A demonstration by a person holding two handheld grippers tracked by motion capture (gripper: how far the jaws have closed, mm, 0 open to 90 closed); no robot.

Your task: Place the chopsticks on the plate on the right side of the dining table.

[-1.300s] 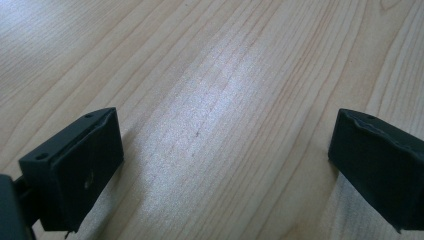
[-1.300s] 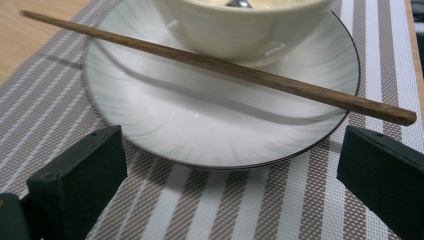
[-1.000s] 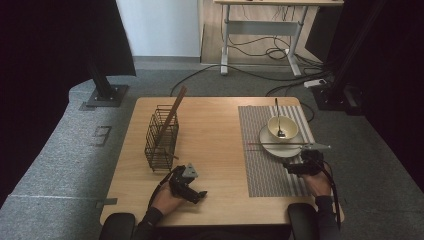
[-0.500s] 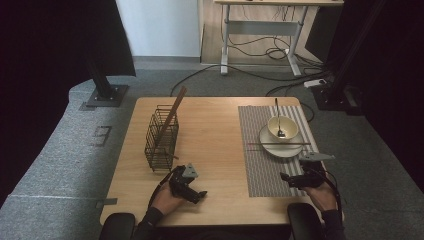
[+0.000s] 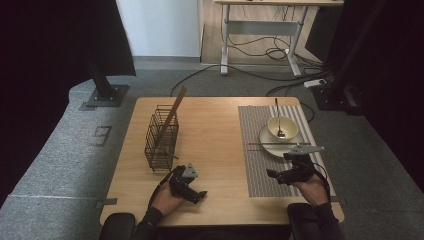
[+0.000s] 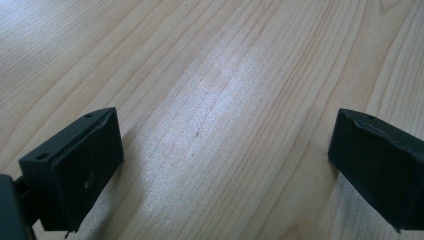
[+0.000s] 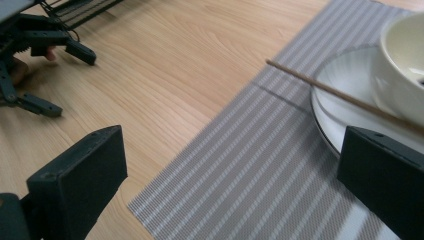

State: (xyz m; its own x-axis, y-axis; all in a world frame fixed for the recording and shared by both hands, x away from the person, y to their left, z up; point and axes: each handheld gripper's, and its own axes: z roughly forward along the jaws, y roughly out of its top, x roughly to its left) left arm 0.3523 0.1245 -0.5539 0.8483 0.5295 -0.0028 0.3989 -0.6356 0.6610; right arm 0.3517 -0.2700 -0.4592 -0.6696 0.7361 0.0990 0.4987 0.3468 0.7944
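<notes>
A black wire basket (image 5: 161,142) stands on the left half of the wooden table (image 5: 215,125), with a long wooden stick (image 5: 172,112) leaning out of it. On the striped grey placemat (image 5: 255,165) a white plate (image 5: 265,136) carries a cream bowl (image 5: 287,125) with a spoon (image 5: 276,107) in it. A thin chopstick (image 5: 272,144) lies across the plate's near rim. My left gripper (image 5: 198,196) rests open over bare wood (image 6: 225,100). My right gripper (image 5: 274,175) hangs open over the placemat (image 7: 260,165), a short way from the chopstick (image 7: 320,90) and plate (image 7: 345,100).
The floor around the table is grey carpet. A desk frame (image 5: 260,30) and cables (image 5: 280,55) lie beyond the far edge, and a black stand base (image 5: 105,95) sits at the far left. The right gripper view catches my left gripper (image 7: 45,75) across the wood.
My right gripper has drawn back from the plate toward the near edge and a little to the left. The left gripper has stayed where it was.
</notes>
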